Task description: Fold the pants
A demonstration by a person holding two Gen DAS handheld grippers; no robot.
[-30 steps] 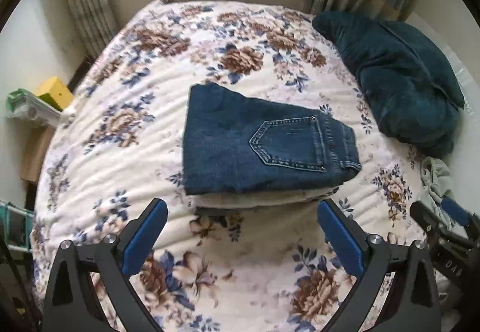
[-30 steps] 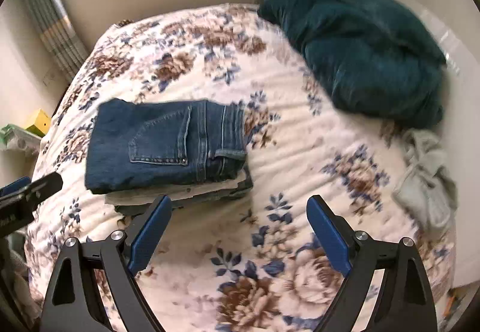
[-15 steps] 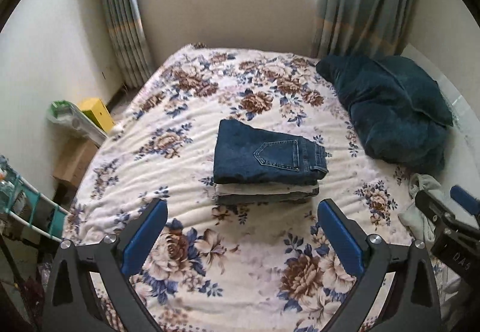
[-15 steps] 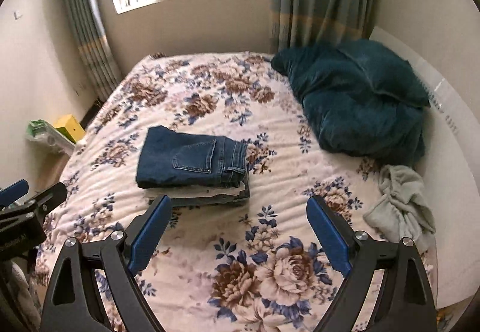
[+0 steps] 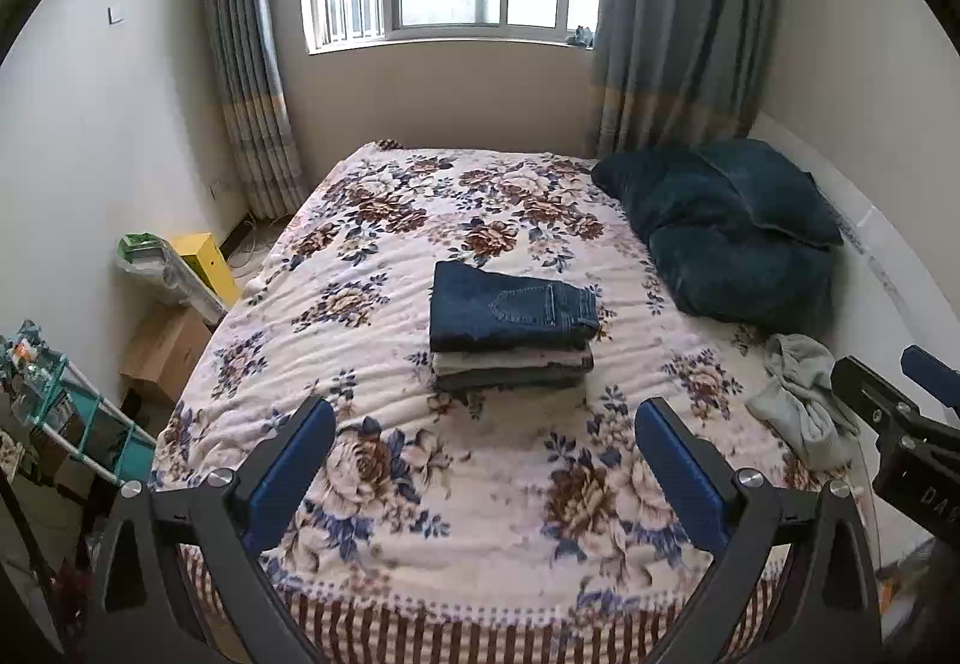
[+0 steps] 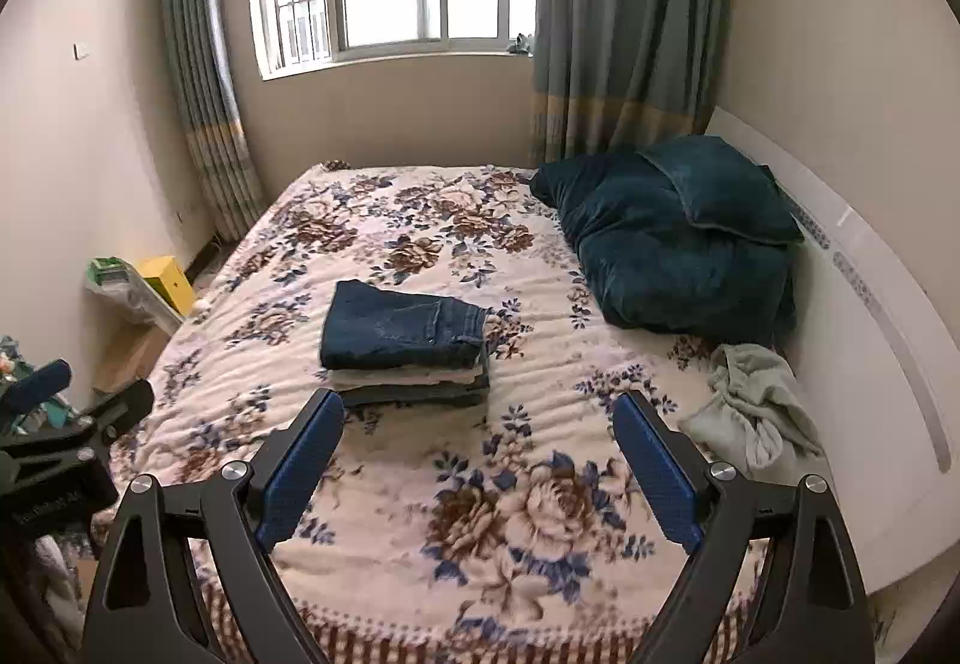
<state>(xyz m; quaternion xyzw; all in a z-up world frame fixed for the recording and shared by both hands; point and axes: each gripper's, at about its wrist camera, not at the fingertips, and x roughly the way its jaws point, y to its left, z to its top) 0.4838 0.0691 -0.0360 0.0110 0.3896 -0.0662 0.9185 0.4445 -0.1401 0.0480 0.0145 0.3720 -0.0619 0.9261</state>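
Observation:
Folded blue jeans [image 5: 510, 313] lie on top of a small stack of folded pants in the middle of the floral bed [image 5: 372, 316]; they also show in the right wrist view [image 6: 405, 331]. My left gripper [image 5: 485, 469] is open and empty, held over the bed's near edge, well short of the stack. My right gripper [image 6: 479, 463] is open and empty too, at the same distance. The right gripper shows at the right edge of the left wrist view [image 5: 900, 424], and the left gripper shows at the left edge of the right wrist view [image 6: 66, 424].
A crumpled grey-green garment [image 5: 801, 400] lies at the bed's right side, also in the right wrist view [image 6: 753, 406]. Dark teal pillows [image 5: 732, 238] are at the back right. A yellow box [image 5: 201, 262], a cardboard box and a rack stand on the floor at left.
Both grippers have pulled back and up from the stack, which now looks small and far. The window and walls have come into view. The jaws stay open.

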